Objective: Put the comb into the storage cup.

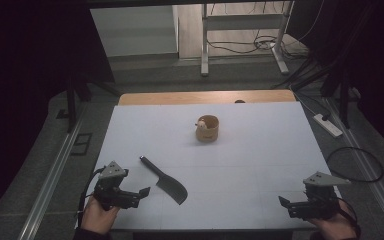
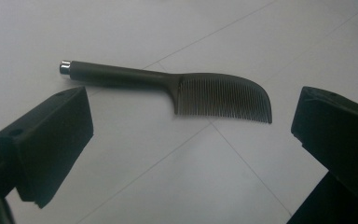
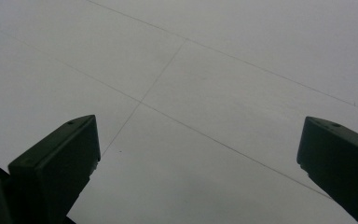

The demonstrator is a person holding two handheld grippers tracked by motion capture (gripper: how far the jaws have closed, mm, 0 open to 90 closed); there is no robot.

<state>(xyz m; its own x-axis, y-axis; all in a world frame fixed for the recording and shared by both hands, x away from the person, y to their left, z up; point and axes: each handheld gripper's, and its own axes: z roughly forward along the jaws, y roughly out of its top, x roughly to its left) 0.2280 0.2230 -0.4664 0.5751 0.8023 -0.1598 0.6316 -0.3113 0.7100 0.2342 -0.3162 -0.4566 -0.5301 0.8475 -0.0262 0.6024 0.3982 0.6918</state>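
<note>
We see a dim room. White desk top with a wood edge at the far side, grey floor around it. Behind stands a metal frame stand with tangled cables. Power strip on the floor at right, dark curtains on both sides, metal rail at left.

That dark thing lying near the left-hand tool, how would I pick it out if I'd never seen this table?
Start at the white table and look to its near left part, just ahead of the left gripper. There a dark comb lies flat, with a slim straight handle ending in a small silver cap. Unlike the round wooden cup farther back, it is long, black and lined with fine teeth.
</note>
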